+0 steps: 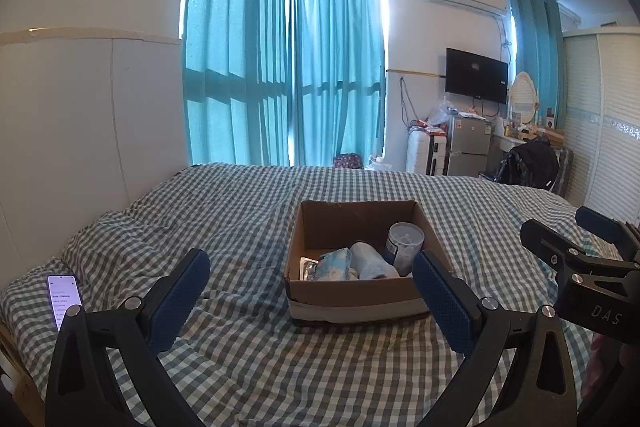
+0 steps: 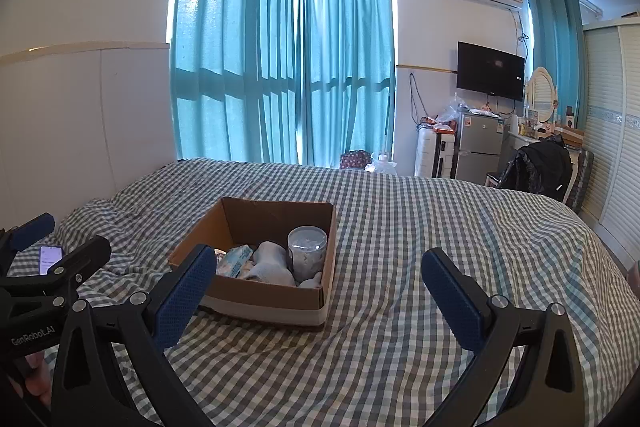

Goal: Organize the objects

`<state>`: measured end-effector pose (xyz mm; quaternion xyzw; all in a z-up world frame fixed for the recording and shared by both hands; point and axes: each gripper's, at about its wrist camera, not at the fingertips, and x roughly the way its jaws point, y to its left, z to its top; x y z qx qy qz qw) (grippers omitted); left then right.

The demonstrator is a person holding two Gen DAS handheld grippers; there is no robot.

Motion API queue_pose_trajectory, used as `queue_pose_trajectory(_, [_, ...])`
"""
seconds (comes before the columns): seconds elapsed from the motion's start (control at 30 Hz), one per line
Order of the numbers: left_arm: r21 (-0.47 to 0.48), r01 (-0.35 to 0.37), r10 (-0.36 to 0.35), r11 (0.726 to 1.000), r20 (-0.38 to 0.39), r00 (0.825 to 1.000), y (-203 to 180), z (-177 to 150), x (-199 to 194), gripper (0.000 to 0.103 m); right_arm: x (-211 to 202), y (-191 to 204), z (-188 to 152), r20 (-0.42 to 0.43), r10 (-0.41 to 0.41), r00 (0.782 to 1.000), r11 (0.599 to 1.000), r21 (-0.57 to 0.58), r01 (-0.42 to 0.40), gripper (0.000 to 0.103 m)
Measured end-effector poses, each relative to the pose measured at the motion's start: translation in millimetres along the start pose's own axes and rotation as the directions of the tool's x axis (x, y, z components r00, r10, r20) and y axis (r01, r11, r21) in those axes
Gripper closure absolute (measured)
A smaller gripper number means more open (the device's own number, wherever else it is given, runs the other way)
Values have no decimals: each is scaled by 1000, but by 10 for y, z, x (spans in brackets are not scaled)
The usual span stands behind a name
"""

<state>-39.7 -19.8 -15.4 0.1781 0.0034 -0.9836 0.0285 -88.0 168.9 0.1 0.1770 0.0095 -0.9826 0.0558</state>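
On the checked bed (image 1: pixel 240 211), left wrist view: open brown cardboard box (image 1: pixel 356 219) dead ahead between the spread, empty jaws of the left gripper (image 1: pixel 312 301); inside, clear lidded plastic jar (image 1: pixel 405 241) upright at right, white roll (image 1: pixel 370 261) and blue tissue pack (image 1: pixel 334 263) lying flat. Right wrist view: box (image 2: pixel 276 215) ahead-left of the right gripper (image 2: pixel 320 301), jaws spread, empty; left gripper judged nearer.
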Motion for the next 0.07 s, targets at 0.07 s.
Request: queue_pose_trajectory(0.07, [2,-2,2,1000,3,1000,-1,-3,-6,0,1,4,-12,-1,0,1000,1000,-2,0,0])
